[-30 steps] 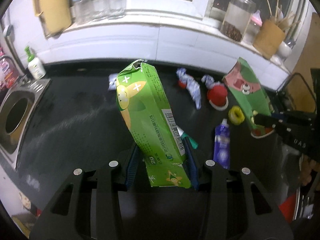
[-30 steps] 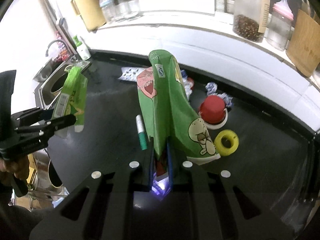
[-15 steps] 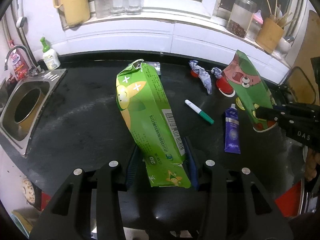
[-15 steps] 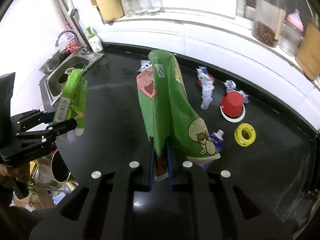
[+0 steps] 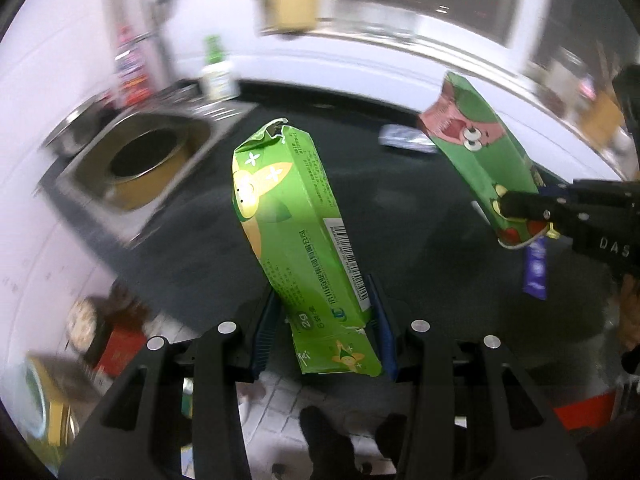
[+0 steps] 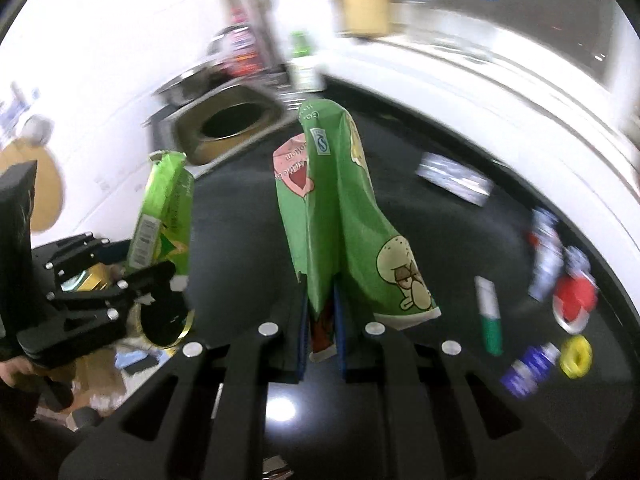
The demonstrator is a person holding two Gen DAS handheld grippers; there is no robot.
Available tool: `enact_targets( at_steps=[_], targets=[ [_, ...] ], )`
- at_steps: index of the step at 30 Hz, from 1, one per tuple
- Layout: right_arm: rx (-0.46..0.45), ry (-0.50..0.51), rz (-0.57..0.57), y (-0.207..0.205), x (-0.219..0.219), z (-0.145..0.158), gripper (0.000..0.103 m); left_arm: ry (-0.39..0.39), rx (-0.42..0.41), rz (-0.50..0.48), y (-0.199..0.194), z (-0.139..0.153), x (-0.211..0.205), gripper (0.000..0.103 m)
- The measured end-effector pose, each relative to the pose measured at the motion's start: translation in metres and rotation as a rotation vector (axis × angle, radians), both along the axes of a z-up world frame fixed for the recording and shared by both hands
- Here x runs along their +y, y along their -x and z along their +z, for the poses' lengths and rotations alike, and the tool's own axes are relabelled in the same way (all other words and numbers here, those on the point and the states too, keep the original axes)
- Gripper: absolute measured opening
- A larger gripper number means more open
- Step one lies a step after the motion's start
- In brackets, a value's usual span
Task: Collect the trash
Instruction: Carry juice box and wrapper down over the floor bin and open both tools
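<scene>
Your left gripper [image 5: 326,320] clamps one green box [image 5: 296,224]; your right gripper [image 6: 322,320] pinches one flattened carton [image 6: 344,216] (two pieces held, several blurred bits on the counter [image 6: 248,208]).

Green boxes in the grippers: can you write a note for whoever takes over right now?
Left hand-held gripper: shut on the torn green carton, lifted off the counter.
Right hand-held gripper: shut on the flattened green cartoon pack, also lifted.
Done: both are picked up; no bin shows.
Left on the black counter: marker, purple tube, yellow ring, red cap, crumpled wrappers, blister pack.
</scene>
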State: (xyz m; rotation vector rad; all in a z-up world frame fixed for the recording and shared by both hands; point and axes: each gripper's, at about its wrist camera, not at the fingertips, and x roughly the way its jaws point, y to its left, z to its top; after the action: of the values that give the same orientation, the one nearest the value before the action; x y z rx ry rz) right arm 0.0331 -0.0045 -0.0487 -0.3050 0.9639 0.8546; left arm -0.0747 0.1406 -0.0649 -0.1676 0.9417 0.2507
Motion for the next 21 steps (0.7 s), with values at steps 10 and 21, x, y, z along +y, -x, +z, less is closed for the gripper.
enact_targets(
  at_steps=[10, 21],
  targets=[
    [0.134, 0.026, 0.456, 0.103, 0.202, -0.051, 0.012, 0.061, 0.084, 0.391, 0.145, -0.057, 0.116, 0.042],
    [0.309, 0.173, 0.692, 0.19, 0.352, -0.161, 0.012, 0.154, 0.131, 0.639, 0.237, -0.158, 0.2, 0.042]
  ],
)
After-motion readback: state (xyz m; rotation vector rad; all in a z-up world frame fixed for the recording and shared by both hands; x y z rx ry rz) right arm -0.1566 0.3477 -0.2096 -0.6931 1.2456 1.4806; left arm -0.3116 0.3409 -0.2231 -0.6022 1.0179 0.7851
